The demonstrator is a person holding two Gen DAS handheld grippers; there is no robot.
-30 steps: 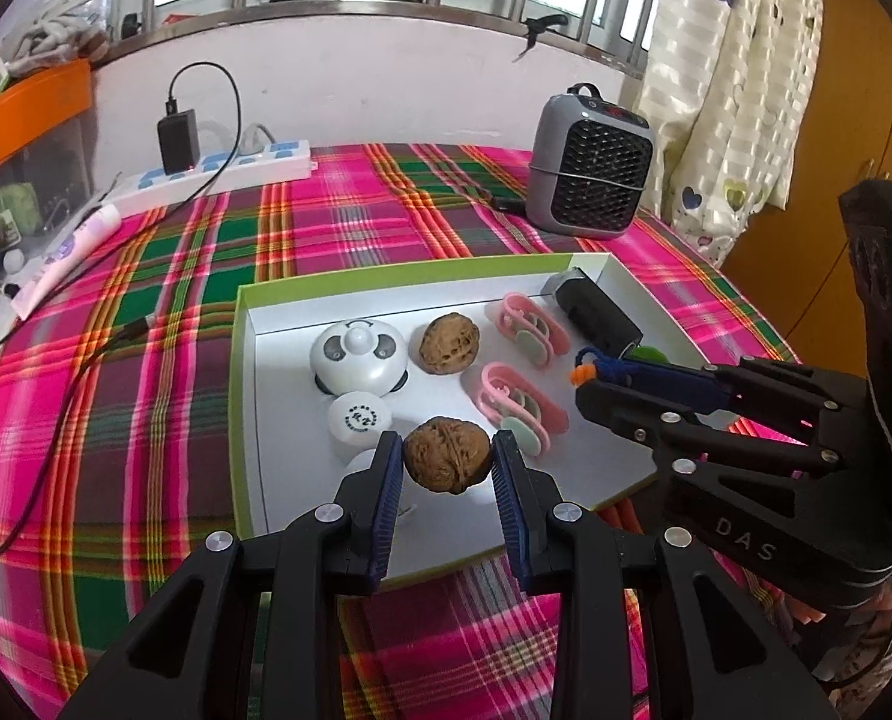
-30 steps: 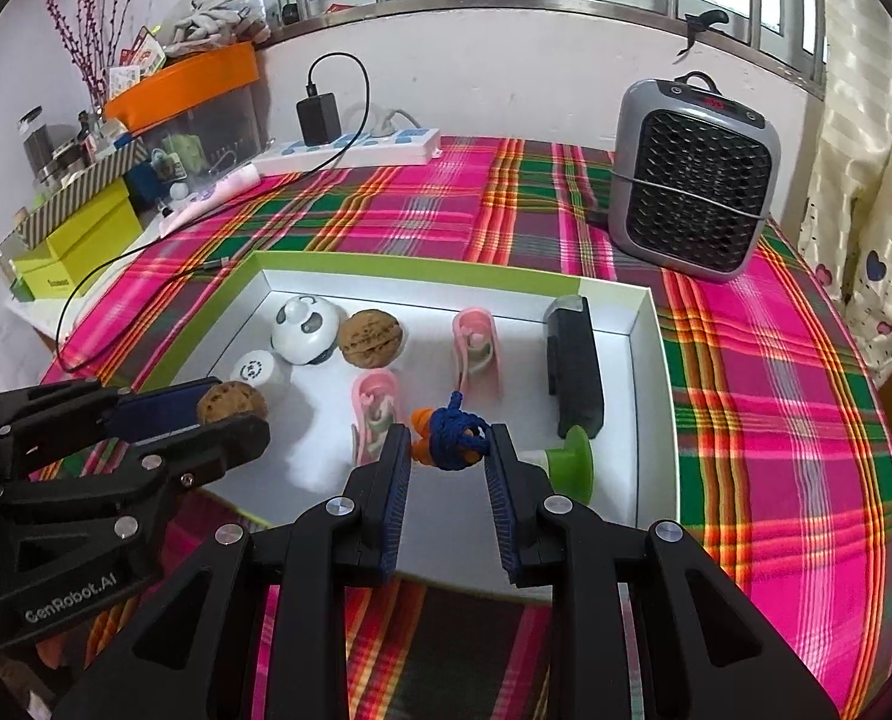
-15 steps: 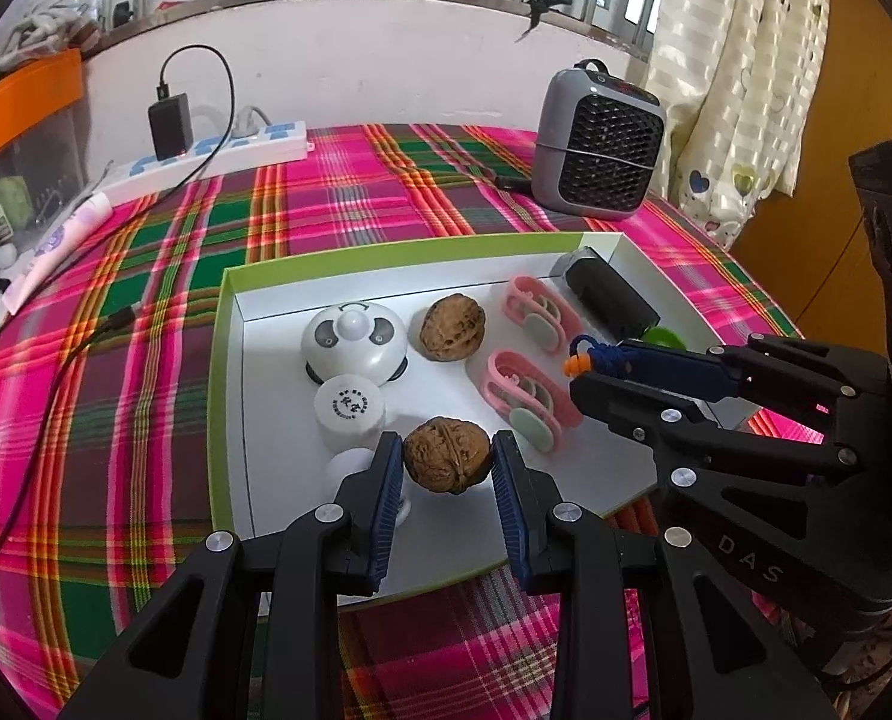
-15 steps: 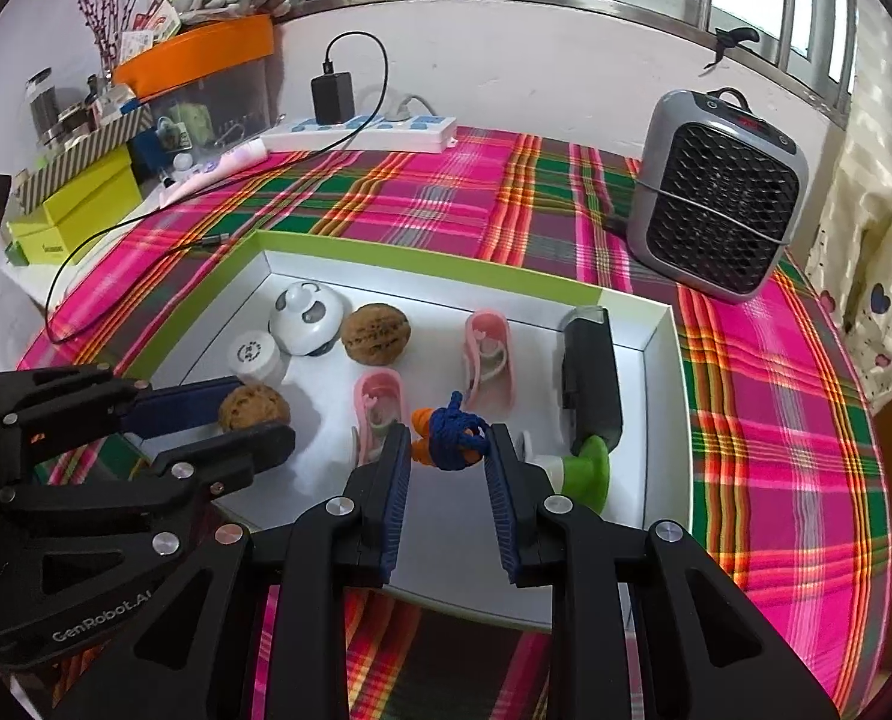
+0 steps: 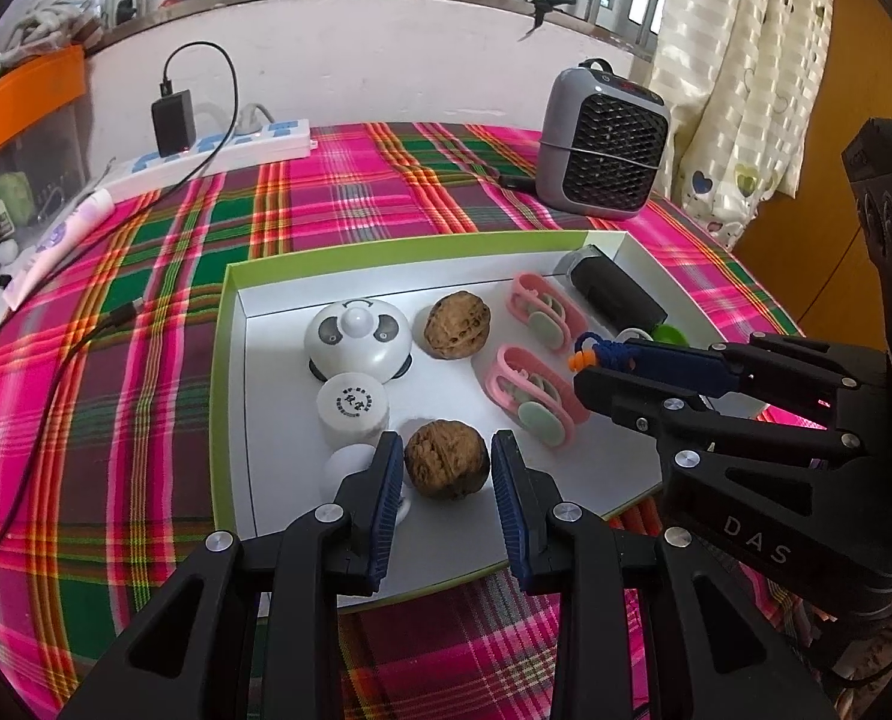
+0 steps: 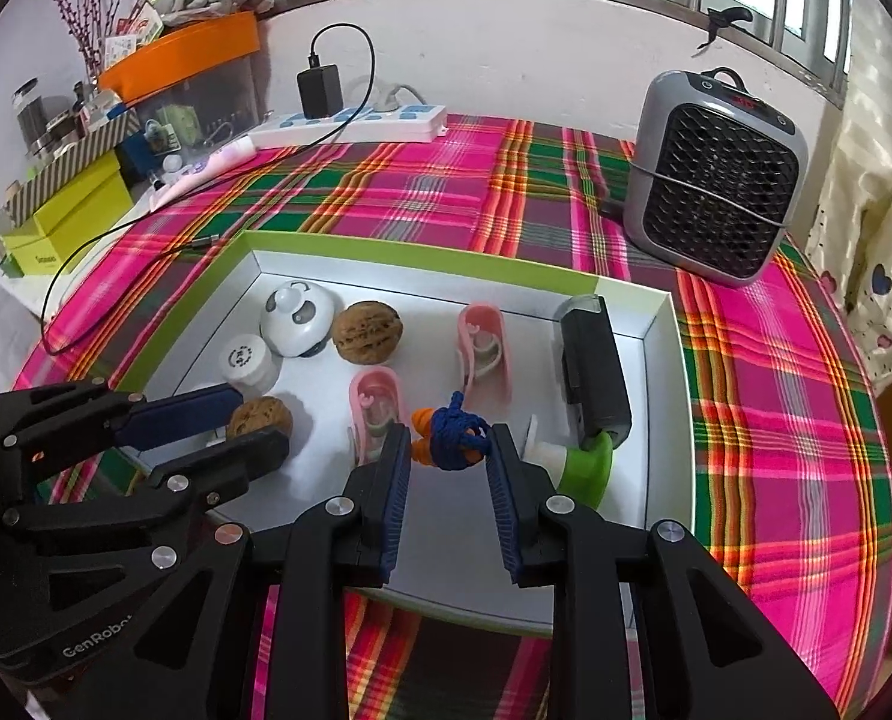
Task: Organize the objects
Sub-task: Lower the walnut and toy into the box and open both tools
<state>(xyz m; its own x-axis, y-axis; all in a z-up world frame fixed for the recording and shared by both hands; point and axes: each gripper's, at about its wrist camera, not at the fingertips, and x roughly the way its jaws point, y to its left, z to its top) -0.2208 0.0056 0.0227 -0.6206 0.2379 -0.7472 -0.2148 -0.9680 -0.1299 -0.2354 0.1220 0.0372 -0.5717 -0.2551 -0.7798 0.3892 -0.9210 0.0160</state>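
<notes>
A white tray with a green rim (image 5: 230, 360) lies on the plaid cloth. My left gripper (image 5: 446, 441) is shut on a brown walnut (image 5: 445, 465) over the tray's near left part. From the right wrist, that left gripper (image 6: 260, 420) and walnut sit low on the left. My right gripper (image 6: 449, 432) is shut on a blue knotted cord with an orange piece (image 6: 455, 441), over the tray's near middle. In the left wrist view the right gripper (image 5: 584, 360) reaches in from the right. Whether either thing touches the tray floor I cannot tell.
In the tray: a panda-faced white bell (image 5: 357, 339), a second walnut (image 5: 457, 324), a small white jar (image 5: 353, 405), two pink clips (image 5: 533, 393), a black block (image 5: 617, 294), a green-based piece (image 6: 584, 468). A grey heater (image 6: 713, 180) and a power strip (image 6: 356, 123) stand behind.
Both grippers keep their grips. The left wrist view has drifted only slightly over the tray; the right wrist view is nearly unchanged.
</notes>
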